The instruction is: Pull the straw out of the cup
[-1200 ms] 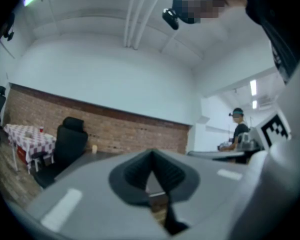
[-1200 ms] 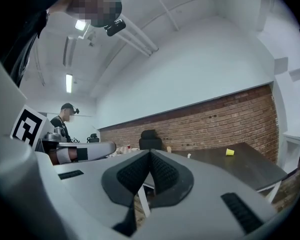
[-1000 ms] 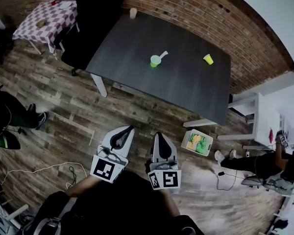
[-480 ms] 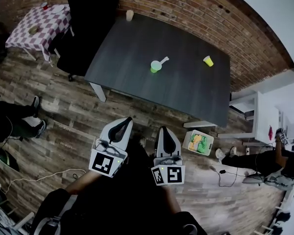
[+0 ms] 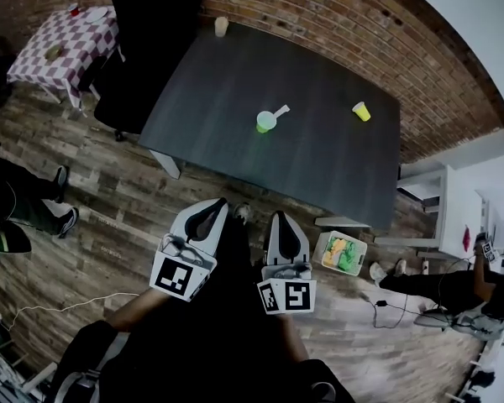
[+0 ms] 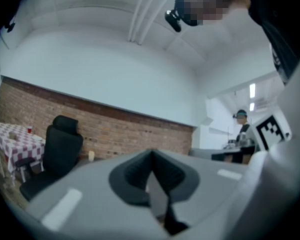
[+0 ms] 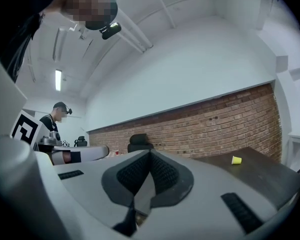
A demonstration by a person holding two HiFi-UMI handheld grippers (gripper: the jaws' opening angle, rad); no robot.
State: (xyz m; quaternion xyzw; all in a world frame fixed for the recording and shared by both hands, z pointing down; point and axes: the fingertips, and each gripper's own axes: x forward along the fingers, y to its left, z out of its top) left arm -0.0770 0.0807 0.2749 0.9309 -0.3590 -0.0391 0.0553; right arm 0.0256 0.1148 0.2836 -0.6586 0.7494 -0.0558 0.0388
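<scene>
Grey shells, dark pads: left gripper [image 5: 217, 206] has its fingers [image 6: 132, 176] pressed together, nothing between them. Right gripper [image 5: 279, 219] is the same, fingers shut tight and empty. Both are held side by side over the wooden floor [image 5: 109, 200], short of the near edge of the dark surface [image 5: 235, 99], tips pointing toward it.

A small bin [image 5: 340, 250] with green and orange contents sits on the floor just right of the right gripper, beside a leg of the surface.

The green cup [image 5: 265, 122] stands upright near the middle of the surface, well apart from both grippers. The straw [image 5: 280, 110] is in the cup, leaning out over the rim toward the far right. A yellow cup [image 5: 361, 111] lies tilted further right on the same surface, well apart from the green cup; it also shows in the right gripper view. A pale cup [image 5: 221, 26] stands at the far-left corner.

A black office chair [image 5: 147, 32] stands against the far-left side of the surface, with a checked table [image 5: 59, 44] to its left. A brick wall [image 5: 336, 23] runs behind. A person [image 5: 454, 288] sits at the far right edge of the head view, low to the floor.
</scene>
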